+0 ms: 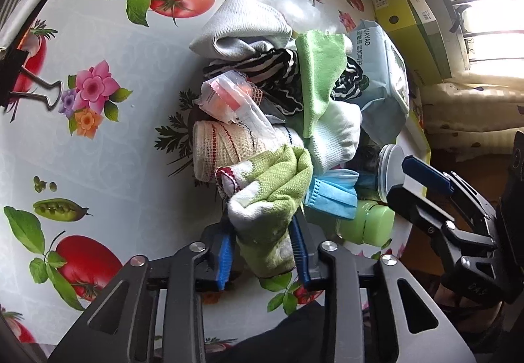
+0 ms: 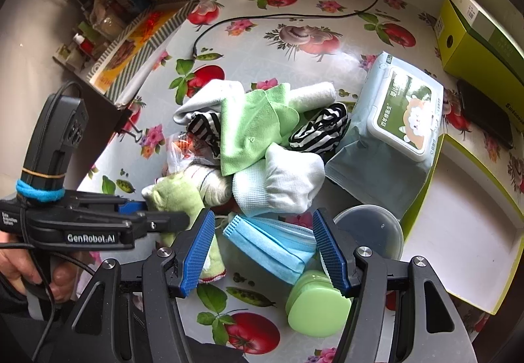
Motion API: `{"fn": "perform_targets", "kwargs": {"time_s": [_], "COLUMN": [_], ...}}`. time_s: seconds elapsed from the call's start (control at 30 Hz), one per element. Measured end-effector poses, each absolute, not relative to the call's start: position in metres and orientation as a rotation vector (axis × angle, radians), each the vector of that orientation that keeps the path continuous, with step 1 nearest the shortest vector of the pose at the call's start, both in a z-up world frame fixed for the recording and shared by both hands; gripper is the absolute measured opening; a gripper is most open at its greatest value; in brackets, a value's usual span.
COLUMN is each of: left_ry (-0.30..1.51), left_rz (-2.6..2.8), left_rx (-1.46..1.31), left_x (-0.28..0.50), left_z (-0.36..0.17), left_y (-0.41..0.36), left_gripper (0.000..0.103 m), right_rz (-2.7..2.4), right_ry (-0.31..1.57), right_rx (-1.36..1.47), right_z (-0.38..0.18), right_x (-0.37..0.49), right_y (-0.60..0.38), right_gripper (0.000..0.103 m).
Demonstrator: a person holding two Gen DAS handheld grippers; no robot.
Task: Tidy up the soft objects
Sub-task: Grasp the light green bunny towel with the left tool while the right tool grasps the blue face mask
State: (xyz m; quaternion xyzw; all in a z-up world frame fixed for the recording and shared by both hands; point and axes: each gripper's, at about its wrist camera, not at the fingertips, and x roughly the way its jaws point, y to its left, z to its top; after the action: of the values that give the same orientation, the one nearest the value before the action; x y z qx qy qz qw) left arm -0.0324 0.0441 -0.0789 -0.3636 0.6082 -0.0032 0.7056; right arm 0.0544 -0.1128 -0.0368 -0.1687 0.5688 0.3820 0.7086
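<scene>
Right wrist view, floral oilcloth table (image 2: 294, 2), black cable (image 2: 288, 15), yellow-green box (image 2: 475, 48)

A glossy, smooth floral tablecloth (image 2: 294, 45) lies under knitted cloth socks (image 2: 281, 182) and a pleated paper-like mask (image 2: 268, 245). Ribbed blue pads (image 2: 199, 251) face matt black plastic gripper arms.

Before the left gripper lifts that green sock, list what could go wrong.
1. The green-and-white sock sits between the left gripper fingers but runs under the bandage roll and a plastic packet; lifting may drag them along.
2. The blue face mask touches the sock and could snag.
3. The green jar lies on its side by the pile; a tug might roll it toward the table edge.
</scene>
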Motion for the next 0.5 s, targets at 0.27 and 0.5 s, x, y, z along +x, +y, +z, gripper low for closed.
{"fn": "perform_targets", "kwargs": {"time_s": [0.27,0.5], "left_ry": [1.266,1.228], "left_rz": [0.047,0.070], "left_rx": [-0.767,-0.771], "left_x": [-0.036,-0.042], "left_z": [-0.053,-0.043], "left_y": [0.066,0.078], "left_gripper": [0.022,0.022], "right_rz": [0.948,1.028], "right_ry": [1.251,1.213], "right_rx": [-0.647,-0.966], "right_z": [-0.055,-0.088], "right_x": [0.036,0.011], "right_y": [-0.100,-0.082], "right_gripper": [0.063,0.049]}}
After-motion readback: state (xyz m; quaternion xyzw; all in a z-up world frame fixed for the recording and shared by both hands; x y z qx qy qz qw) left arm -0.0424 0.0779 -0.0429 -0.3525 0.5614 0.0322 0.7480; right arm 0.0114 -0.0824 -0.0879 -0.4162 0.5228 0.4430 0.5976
